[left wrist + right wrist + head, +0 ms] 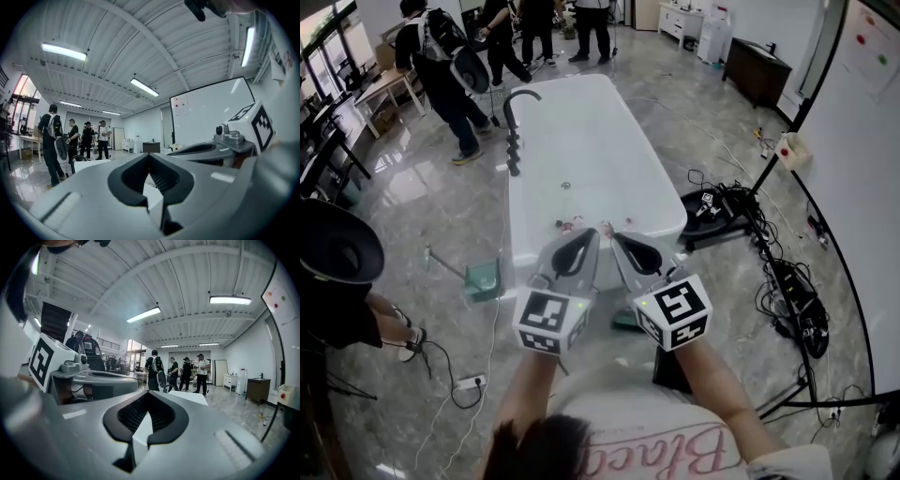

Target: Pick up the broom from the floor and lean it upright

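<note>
Both my left gripper [587,235] and right gripper [616,237] hover over the bathtub [581,131] with jaws closed and empty; the likely broom [482,278] lies on the floor [422,192] left of it, so reaching down comes next.

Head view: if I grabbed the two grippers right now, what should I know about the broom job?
Left gripper: jaws shut, nothing in them.
Right gripper: jaws shut, nothing in them.
Both are side by side, about level, over the near end of the white bathtub.
Broom: probably the green long-handled tool on the floor left of the tub. Neither gripper touches it, and I cannot tell if it lies flat or leans.
Done: nothing that shows.
Left: reach it, grip the handle, lean it upright.
</note>
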Action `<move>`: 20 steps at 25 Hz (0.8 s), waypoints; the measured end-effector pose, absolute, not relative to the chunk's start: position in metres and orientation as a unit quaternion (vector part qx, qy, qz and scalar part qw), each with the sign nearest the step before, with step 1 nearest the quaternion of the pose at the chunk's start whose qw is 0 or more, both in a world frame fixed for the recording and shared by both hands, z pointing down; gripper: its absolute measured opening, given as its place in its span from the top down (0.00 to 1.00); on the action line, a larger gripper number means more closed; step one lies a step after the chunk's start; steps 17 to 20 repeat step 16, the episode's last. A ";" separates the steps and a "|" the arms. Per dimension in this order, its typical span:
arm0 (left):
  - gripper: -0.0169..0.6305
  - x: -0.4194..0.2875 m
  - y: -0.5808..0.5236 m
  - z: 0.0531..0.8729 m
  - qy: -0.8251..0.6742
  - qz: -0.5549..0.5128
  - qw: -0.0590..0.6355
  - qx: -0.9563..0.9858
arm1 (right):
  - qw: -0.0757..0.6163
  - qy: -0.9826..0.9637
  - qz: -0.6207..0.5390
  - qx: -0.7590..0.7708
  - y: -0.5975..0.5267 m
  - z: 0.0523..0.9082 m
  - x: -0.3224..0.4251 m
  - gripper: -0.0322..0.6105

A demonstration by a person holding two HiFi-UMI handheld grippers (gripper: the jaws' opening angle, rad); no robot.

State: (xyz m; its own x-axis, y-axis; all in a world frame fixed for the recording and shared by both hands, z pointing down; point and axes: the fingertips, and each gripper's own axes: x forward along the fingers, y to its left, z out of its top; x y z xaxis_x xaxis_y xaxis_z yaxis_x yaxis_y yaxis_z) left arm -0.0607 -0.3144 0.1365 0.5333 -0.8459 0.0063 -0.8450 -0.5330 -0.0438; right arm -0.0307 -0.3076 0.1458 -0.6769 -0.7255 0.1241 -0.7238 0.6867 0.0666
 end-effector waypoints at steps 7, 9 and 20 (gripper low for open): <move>0.98 -0.058 -0.313 0.143 0.481 -0.008 0.006 -0.876 | 0.076 -0.915 0.002 0.397 -0.305 0.151 -0.026 0.95; 0.98 -0.055 -0.312 0.144 0.480 -0.008 0.004 -0.877 | 0.080 -0.914 0.001 0.398 -0.304 0.153 -0.023 0.95; 0.98 -0.050 -0.314 0.145 0.478 -0.012 0.005 -0.878 | 0.082 -0.916 -0.003 0.394 -0.305 0.152 -0.023 0.95</move>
